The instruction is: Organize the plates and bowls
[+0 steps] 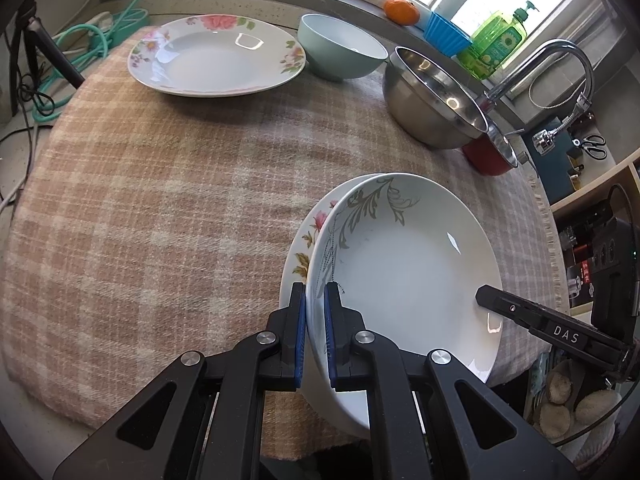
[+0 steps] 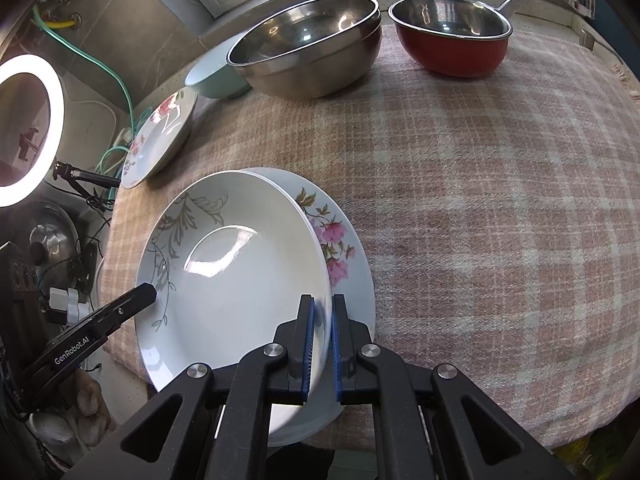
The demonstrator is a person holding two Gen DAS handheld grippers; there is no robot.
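A white plate with a grey leaf pattern point(image 1: 408, 272) point(image 2: 240, 280) lies over a pink-flowered plate point(image 1: 308, 240) point(image 2: 340, 248) at the near edge of the checked cloth. My left gripper point(image 1: 314, 288) is shut on its left rim. My right gripper point(image 2: 323, 300) is shut on the opposite rim. Each gripper shows in the other's view as a black finger at the plate's edge point(image 1: 486, 296) point(image 2: 146, 292). I cannot tell whether the leaf plate rests on the flowered one. A second flowered plate point(image 1: 216, 60) point(image 2: 160, 140) sits at the far left.
At the back stand a pale blue-green bowl point(image 1: 340, 48) point(image 2: 212, 80), a steel bowl point(image 1: 432, 100) point(image 2: 308, 52) and a red pot point(image 1: 488, 160) point(image 2: 452, 40). An orange point(image 1: 401, 10), a soap bottle point(image 1: 496, 40) and a faucet point(image 1: 560, 60) line the window sill. A ring light point(image 2: 24, 128) stands left.
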